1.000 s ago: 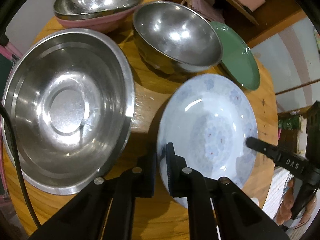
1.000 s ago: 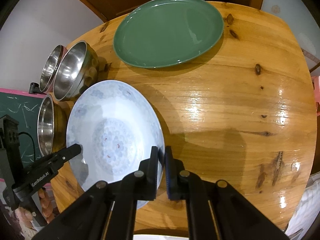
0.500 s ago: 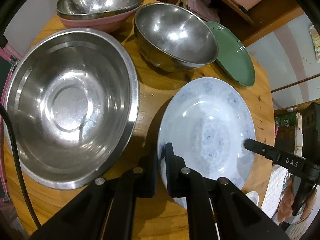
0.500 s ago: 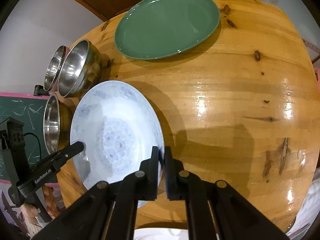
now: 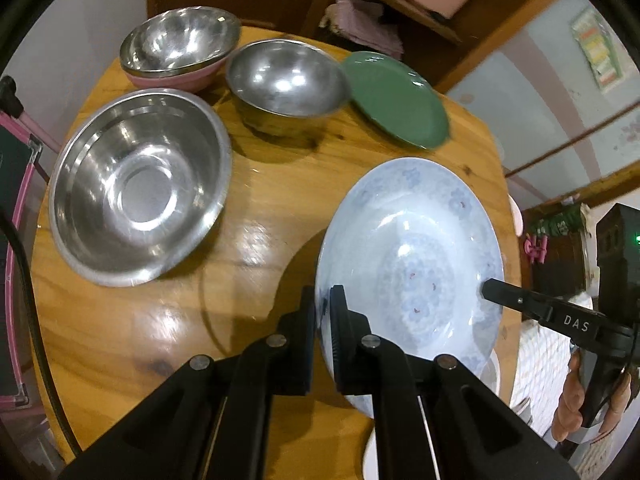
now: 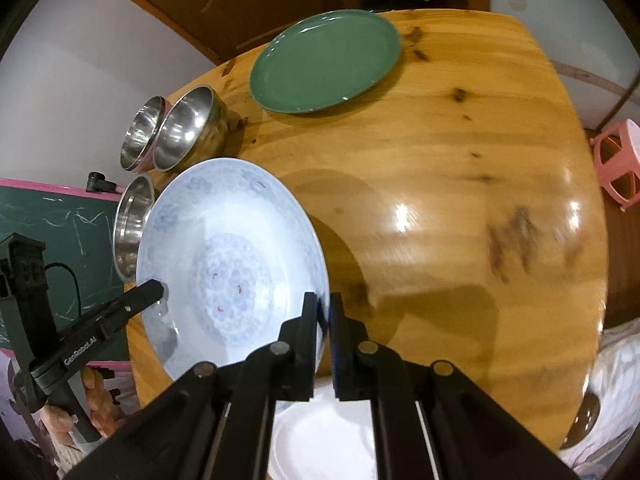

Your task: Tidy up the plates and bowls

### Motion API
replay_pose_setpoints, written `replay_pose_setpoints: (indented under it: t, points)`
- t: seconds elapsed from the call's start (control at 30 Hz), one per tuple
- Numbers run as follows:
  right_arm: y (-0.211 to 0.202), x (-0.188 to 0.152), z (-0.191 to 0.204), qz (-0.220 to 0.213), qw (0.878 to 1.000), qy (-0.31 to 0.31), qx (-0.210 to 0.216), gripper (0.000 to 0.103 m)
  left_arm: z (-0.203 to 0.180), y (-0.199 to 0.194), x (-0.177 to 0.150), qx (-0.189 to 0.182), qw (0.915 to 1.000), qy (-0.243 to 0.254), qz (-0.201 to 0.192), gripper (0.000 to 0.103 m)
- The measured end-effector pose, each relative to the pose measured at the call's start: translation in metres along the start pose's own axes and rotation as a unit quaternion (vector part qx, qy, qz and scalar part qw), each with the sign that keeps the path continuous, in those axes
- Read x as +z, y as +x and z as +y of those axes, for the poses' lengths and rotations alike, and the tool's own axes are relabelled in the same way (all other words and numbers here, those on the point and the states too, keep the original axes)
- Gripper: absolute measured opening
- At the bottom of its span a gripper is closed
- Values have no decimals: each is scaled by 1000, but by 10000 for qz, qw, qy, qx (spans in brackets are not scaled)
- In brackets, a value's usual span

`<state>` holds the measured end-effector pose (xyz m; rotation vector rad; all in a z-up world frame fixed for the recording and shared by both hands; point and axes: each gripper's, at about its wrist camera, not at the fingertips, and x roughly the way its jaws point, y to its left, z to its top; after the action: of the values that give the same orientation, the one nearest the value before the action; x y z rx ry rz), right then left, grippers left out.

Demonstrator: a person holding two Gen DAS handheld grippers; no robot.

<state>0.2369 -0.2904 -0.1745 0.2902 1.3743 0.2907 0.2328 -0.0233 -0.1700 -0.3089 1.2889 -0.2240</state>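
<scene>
A pale blue flowered plate (image 5: pixel 416 256) hangs above the wooden table (image 5: pixel 260 208), carried by both grippers. My left gripper (image 5: pixel 323 304) is shut on its left rim. My right gripper (image 6: pixel 324 308) is shut on the opposite rim (image 6: pixel 320 264). Each view shows the other gripper's finger on the far rim. A green plate (image 6: pixel 324 60) lies flat at the table's far side. A large steel bowl (image 5: pixel 136 184) stands at the left, a medium steel bowl (image 5: pixel 284 80) behind it, and a steel bowl nested in a pink bowl (image 5: pixel 180 44) at the back.
A white plate (image 6: pixel 320 432) lies near the table's front edge, under the lifted plate. Bare wood spreads over the table's right half (image 6: pixel 460 200). A pink stool (image 6: pixel 618 160) stands off the right edge and a green chalkboard (image 6: pixel 48 232) off the left.
Both grippers have risen with the flowered plate held between them. It has come up off the table and away from the steel bowls. The bowls and green plate have stayed put.
</scene>
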Motion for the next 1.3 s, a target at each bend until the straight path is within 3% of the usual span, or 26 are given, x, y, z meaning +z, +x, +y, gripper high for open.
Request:
replay_pose_setpoints:
  t: [0.37, 0.63, 0.83, 1.3]
  points:
    - [-53, -107, -46, -283, 9984, 447, -196, 5, -64, -3, -93, -221, 9973, 640, 269, 4]
    - [-40, -174, -81, -208, 9966, 737, -291, 6, -83, 24, -142, -172, 9937, 926, 611, 4]
    - [-25, -188, -95, -128, 9957, 841, -364, 6, -88, 48, -156, -119, 9926, 846, 863, 4]
    - [-23, -187, -97, -281, 9956, 729, -513, 6, -97, 63, -155, 13, 9914, 987, 854, 6]
